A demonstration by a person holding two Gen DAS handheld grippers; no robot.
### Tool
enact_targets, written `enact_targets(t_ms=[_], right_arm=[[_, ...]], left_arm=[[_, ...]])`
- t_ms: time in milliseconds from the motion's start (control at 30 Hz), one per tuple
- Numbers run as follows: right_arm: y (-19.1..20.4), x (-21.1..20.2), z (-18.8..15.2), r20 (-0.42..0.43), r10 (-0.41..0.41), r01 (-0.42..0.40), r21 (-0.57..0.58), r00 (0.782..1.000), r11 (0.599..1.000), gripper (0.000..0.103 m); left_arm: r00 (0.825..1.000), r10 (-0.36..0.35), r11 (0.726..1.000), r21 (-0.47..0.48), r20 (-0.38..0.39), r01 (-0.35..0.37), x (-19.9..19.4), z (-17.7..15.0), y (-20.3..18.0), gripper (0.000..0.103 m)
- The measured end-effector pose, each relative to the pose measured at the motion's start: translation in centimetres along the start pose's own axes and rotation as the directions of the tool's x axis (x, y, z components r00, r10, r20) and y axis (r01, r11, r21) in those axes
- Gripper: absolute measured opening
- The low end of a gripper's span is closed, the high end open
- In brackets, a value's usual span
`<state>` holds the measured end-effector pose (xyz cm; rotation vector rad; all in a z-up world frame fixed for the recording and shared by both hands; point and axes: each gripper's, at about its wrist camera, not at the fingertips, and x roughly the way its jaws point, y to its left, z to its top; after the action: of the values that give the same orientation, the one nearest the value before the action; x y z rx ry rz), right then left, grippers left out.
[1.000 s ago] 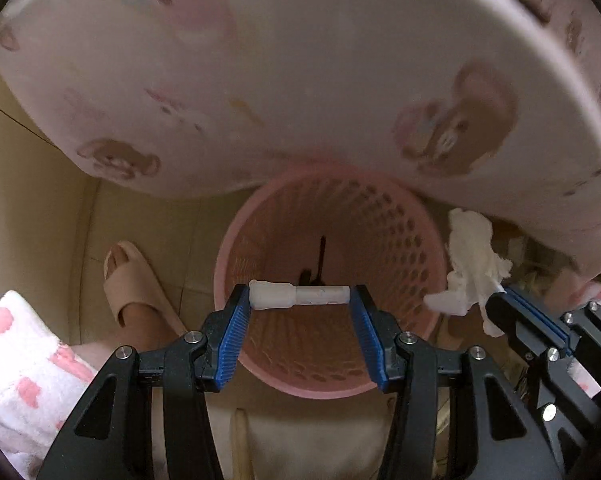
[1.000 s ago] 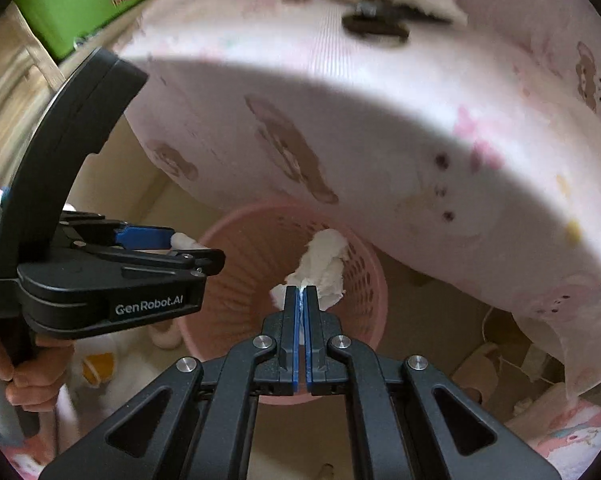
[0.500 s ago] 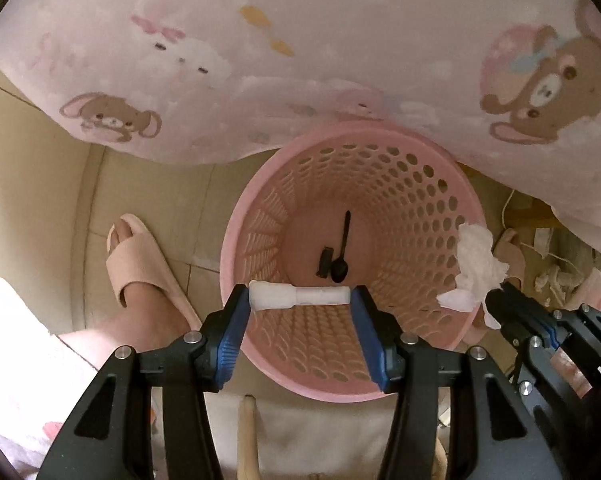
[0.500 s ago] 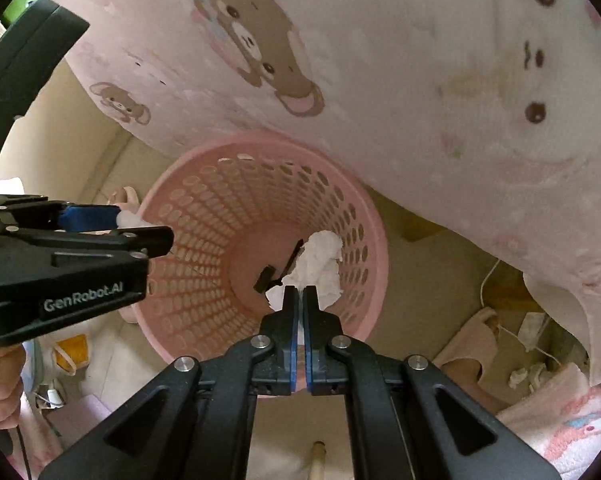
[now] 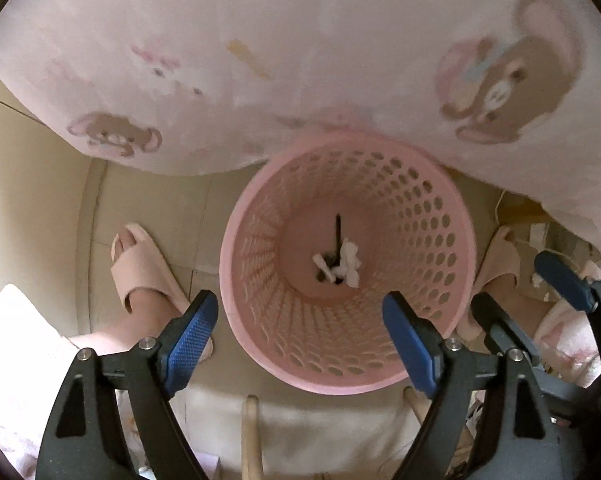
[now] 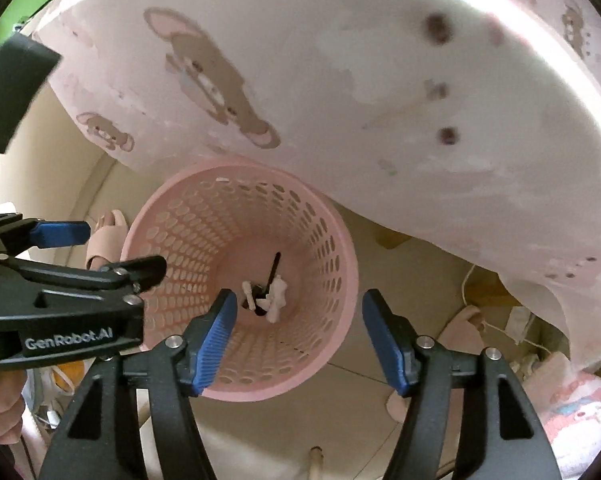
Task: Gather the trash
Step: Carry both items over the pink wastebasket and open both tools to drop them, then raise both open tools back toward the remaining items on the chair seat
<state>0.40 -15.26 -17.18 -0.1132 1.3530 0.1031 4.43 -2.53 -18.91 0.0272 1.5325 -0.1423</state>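
We hold the left gripper (image 5: 300, 332) and right gripper (image 6: 296, 332) above the pink basket (image 5: 452, 240); both jaws have just been opening, empty, with tissue (image 5: 349, 262) lying inside.

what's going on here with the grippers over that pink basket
A person is collecting trash with two handheld grippers above a round pink perforated plastic basket on the tiled floor. The left gripper and right gripper have both just been opening, and nothing is between their jaws. A crumpled white tissue and a small white roll-shaped scrap lie on the basket's bottom beside a thin black utensil. A pink cartoon-print cloth hangs over the basket's far rim.
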Motion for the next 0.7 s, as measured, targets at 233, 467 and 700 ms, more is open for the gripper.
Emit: enact_targets(t_ms=[233, 467, 700], right_arm=[[-2.5, -4.1, -0.5, 0.044, 0.056, -0.060, 0.113, 0.997, 0.992, 0.068], [-2.8, -9.6, -0.2, 0.253, 0.002, -0.022, 0.078, 0.967, 0.997, 0.074], [-3.3, -14.4, -0.2, 0.490, -0.039, 0.011, 0.059, 0.871, 0.998, 0.086]], left_arm=[[0.982, 0.014, 0.995, -0.098, 0.191, 0.005, -5.1, 0.1, 1.7, 0.096], [0.857, -0.032, 0.996, -0.050, 0.514, 0.068, -11.5, -0.7, 2.4, 0.096], [0.719, -0.088, 0.996, 0.049, 0.690, 0.074, -15.5, -1.5, 2.0, 0.096]])
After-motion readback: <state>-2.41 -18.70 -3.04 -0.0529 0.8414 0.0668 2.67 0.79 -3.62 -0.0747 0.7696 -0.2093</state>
